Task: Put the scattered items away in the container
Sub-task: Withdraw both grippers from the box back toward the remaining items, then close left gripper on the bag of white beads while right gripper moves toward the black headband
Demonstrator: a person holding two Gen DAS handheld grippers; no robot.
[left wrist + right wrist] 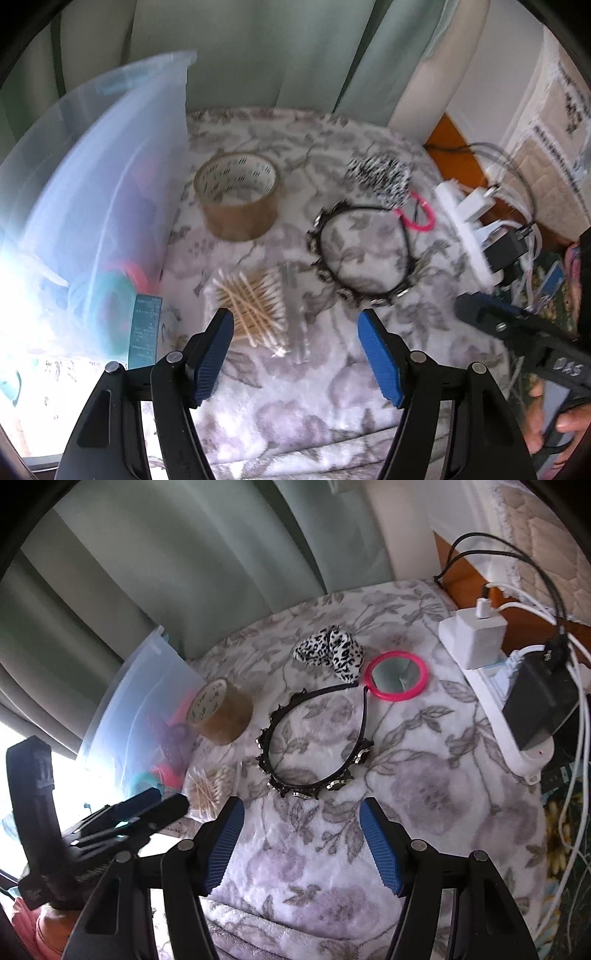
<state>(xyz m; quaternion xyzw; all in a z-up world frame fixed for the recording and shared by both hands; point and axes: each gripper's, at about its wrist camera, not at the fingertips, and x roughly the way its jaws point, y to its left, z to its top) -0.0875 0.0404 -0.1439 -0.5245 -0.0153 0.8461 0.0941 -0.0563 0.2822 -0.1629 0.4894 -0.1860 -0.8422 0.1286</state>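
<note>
On a floral blanket (295,376) lie a roll of brown tape (236,195), a bag of cotton swabs (251,306), a black studded headband (362,254), a leopard-print hair bow (330,653) and a round pink-rimmed mirror (397,675). A clear plastic bin (103,192) stands at the left with colourful items inside. My left gripper (295,343) hovers open just short of the swabs, nothing between its fingers. My right gripper (301,834) is open too, above the blanket in front of the headband (314,746). Each gripper shows in the other's view, the right one (517,332) and the left one (147,812).
A white power strip (495,716) with chargers and cables lies along the blanket's right edge. Green curtains (258,55) hang behind. A teal box (146,332) stands beside the bin. A person's hand (554,424) holds the right gripper's handle.
</note>
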